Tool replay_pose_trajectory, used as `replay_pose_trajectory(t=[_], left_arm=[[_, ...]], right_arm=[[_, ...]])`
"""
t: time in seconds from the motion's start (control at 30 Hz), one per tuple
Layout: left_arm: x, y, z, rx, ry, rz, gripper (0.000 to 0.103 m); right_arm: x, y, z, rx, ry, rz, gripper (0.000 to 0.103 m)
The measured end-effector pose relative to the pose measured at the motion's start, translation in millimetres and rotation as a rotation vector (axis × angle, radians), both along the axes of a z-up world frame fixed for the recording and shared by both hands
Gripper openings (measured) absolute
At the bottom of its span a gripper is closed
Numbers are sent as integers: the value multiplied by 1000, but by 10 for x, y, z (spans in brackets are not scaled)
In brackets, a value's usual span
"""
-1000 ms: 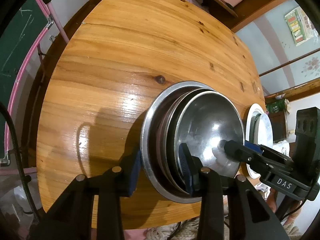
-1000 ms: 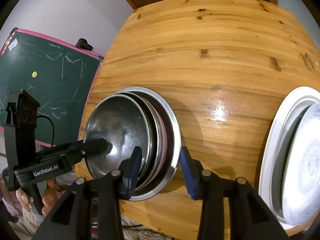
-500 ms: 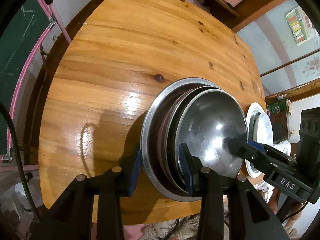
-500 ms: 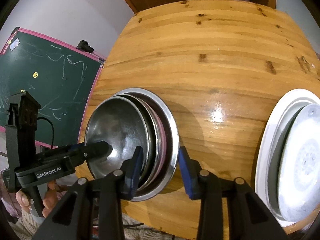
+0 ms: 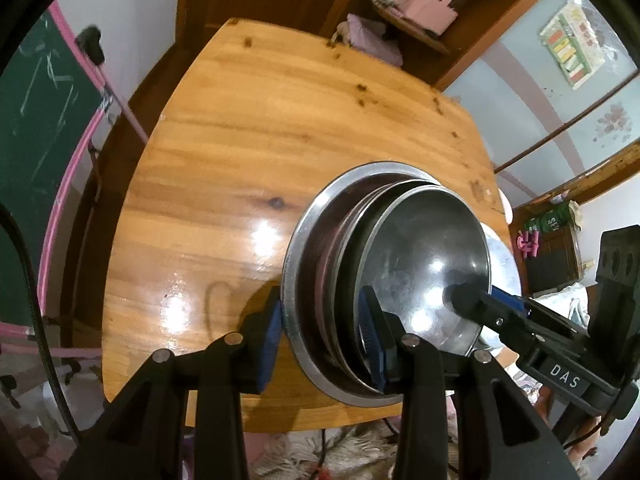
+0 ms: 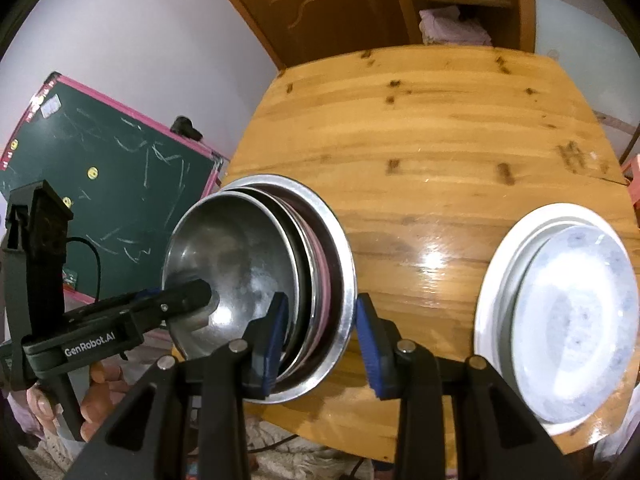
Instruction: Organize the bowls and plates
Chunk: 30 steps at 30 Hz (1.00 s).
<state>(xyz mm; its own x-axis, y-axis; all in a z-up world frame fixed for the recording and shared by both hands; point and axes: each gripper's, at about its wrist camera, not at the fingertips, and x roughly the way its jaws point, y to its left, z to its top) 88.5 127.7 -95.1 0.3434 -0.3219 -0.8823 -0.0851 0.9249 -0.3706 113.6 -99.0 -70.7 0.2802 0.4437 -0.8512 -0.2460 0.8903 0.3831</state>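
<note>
Bowl stack point(image 5: 384, 280) hangs between both steeply down-tilted tongs, clamped at opposite rims.

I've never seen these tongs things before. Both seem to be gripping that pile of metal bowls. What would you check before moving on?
1. Left tongs clamped on the rim of the stack of nested shiny steel bowls: ok.
2. Right tongs clamped on the opposite rim: ok.
3. Smaller bowls all sitting inside the largest one: ok.
4. Stack of white round plates apart from the bowls, out of the way: ok.
5. Bare space on the wooden table to set the bowls down: ok.
6. Underside of the bowls clear of the tabletop: cannot tell, it is hidden.
</note>
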Motion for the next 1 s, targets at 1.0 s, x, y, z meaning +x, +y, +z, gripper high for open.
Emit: replay_pose_trajectory(t=[1.0], left_arm=[[189,-2379,94,23,22,-385,36]], right_arm=[[-344,-2086,107,-58,-10,-399,34]])
